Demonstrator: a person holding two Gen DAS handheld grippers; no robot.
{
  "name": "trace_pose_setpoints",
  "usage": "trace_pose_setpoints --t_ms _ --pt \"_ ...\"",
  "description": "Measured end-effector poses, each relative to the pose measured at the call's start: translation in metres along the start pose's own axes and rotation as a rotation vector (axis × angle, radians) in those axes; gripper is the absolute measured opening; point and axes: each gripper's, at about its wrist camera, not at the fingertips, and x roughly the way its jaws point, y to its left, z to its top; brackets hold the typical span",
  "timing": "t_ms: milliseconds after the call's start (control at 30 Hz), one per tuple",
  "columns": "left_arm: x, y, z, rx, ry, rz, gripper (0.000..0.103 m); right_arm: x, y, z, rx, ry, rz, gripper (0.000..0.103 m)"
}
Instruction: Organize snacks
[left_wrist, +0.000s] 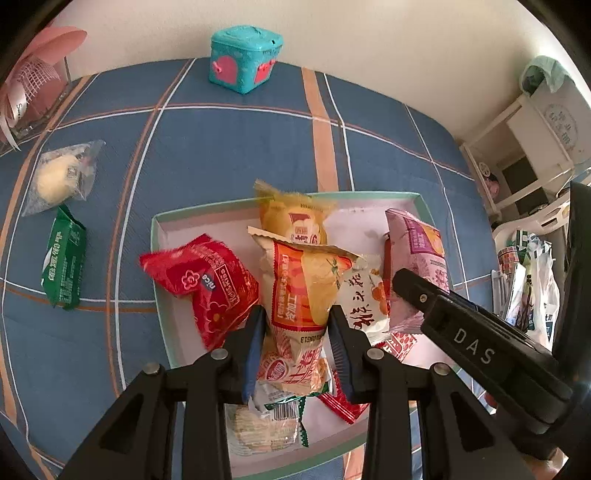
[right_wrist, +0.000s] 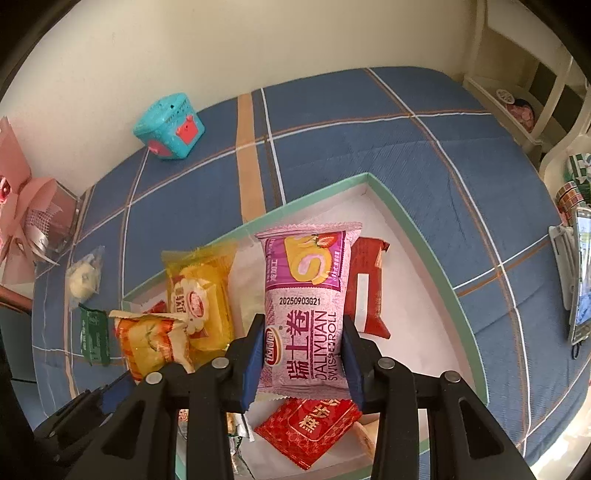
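A shallow green-rimmed box on the blue plaid cloth holds several snack packets. My left gripper is shut on an orange-and-yellow Swiss roll packet, held upright over the box's middle. My right gripper is shut on a pink Swiss roll packet over the box's right half. A red packet hangs over the box's left rim. A yellow packet lies behind it. A green packet and a clear bag with a pale bun lie on the cloth, left of the box.
A teal toy box stands at the far edge by the wall. Pink paper decoration fills the far left corner. White shelving and bags crowd the right side. Inside the box, a dark red packet lies beside the pink one.
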Motion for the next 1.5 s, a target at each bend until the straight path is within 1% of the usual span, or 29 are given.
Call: trace_pose_setpoints --t_ms 100,233,400,467,567,633,700,800,833,867,933,967,1000,1067,1133,1167,1233,1367,1500 --pt "-0.001 0.0 -0.001 -0.001 0.003 0.005 0.037 0.001 0.001 0.002 -0.008 0.013 -0.006 0.042" --pt "-0.001 0.003 0.0 -0.02 0.019 0.024 0.047 0.003 0.001 0.004 -0.013 0.022 -0.015 0.044" --pt "-0.004 0.01 0.002 -0.03 0.019 0.024 0.055 0.001 -0.001 0.004 -0.003 0.021 -0.002 0.054" --pt "-0.01 0.013 0.003 -0.036 0.009 0.018 0.058 -0.001 0.0 0.004 -0.009 0.017 -0.003 0.055" --pt "-0.017 0.019 0.004 -0.046 -0.008 0.007 0.067 -0.007 0.003 0.005 -0.022 0.006 -0.006 0.056" --pt "-0.021 0.024 0.005 -0.054 -0.02 -0.004 0.069 -0.01 0.007 0.006 -0.028 0.003 -0.004 0.057" --pt "-0.028 0.033 0.005 -0.068 -0.034 -0.009 0.07 -0.013 0.012 0.007 -0.043 -0.002 -0.006 0.057" --pt "-0.04 0.049 0.008 -0.102 -0.069 0.014 0.072 -0.015 0.023 0.009 -0.066 -0.008 -0.006 0.057" --pt "-0.042 0.055 0.008 -0.109 -0.077 0.021 0.074 -0.016 0.027 0.01 -0.074 -0.009 -0.006 0.057" --pt "-0.046 0.061 0.008 -0.123 -0.093 0.043 0.076 -0.016 0.032 0.009 -0.082 -0.01 -0.005 0.059" --pt "-0.052 0.072 0.008 -0.138 -0.122 0.098 0.077 -0.015 0.042 0.007 -0.1 -0.01 -0.001 0.066" --pt "-0.057 0.081 0.008 -0.148 -0.141 0.14 0.078 -0.015 0.048 0.006 -0.108 -0.012 0.001 0.071" --pt "-0.061 0.089 0.009 -0.157 -0.155 0.174 0.079 -0.015 0.052 0.005 -0.113 -0.014 0.001 0.075" --pt "-0.068 0.105 0.008 -0.176 -0.18 0.241 0.085 -0.014 0.066 0.002 -0.141 -0.022 -0.005 0.08" --pt "-0.073 0.119 0.009 -0.192 -0.198 0.296 0.088 -0.014 0.076 -0.002 -0.159 -0.024 -0.001 0.084" --pt "-0.077 0.128 0.008 -0.202 -0.207 0.336 0.089 -0.014 0.083 -0.004 -0.168 -0.025 0.003 0.087" --pt "-0.08 0.145 0.01 -0.217 -0.214 0.385 0.091 -0.014 0.094 -0.008 -0.187 -0.028 0.008 0.091" --pt "-0.085 0.172 0.011 -0.243 -0.215 0.428 0.093 -0.013 0.121 -0.018 -0.238 -0.036 0.012 0.098" --pt "-0.088 0.191 0.008 -0.273 -0.211 0.449 0.093 -0.012 0.145 -0.027 -0.27 -0.041 0.029 0.099"
